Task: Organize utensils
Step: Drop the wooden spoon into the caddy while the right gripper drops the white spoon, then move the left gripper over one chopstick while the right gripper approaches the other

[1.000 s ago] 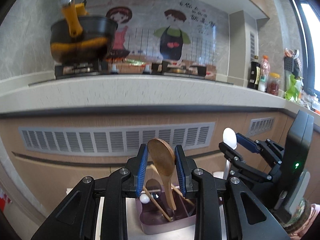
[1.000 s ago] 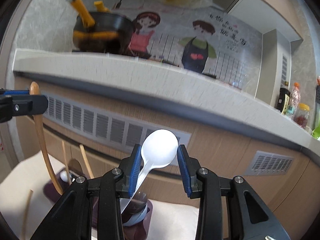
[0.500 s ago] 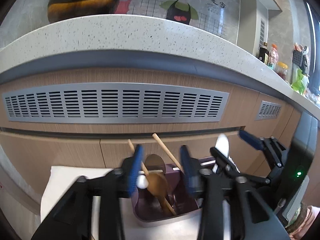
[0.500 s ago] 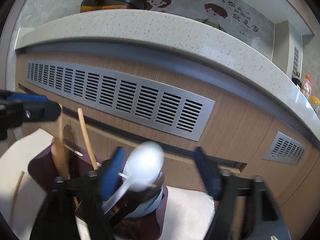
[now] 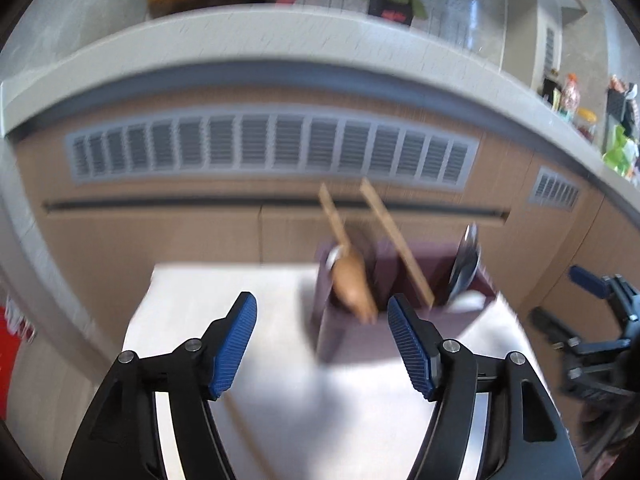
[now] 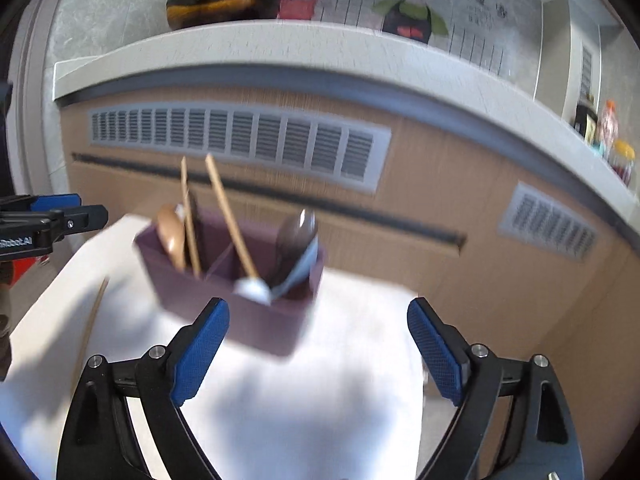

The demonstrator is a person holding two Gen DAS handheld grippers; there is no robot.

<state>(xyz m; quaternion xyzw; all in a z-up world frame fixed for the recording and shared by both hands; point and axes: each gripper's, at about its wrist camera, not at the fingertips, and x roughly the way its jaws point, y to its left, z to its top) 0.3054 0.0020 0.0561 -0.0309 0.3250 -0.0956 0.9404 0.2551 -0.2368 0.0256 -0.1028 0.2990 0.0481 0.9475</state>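
White "RobotAI"-like lettering, partly cut off, on left gripper (image 6: 60, 216) body, seen only in right wrist view. Left wrist view alone shows right gripper (image 5: 568, 296) at far right. Both tilt down over white table (image 6: 360, 360), jaws just been opening, wide & empty. Purple plastic utensil holder (image 6: 256, 320) w/ wooden spoon (image 6: 170, 236), chopsticks, white spoon stands ahead.

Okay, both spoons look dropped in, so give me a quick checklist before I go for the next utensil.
1. Left gripper empty, jaws just opened: ok.
2. Right gripper empty, jaws just opened: ok.
3. Wooden spoon inside the purple holder: ok.
4. White spoon inside the holder: ok.
5. Holder upright on the white table: ok.
6. Loose chopstick beside the holder, graspable: cannot tell, blurred.
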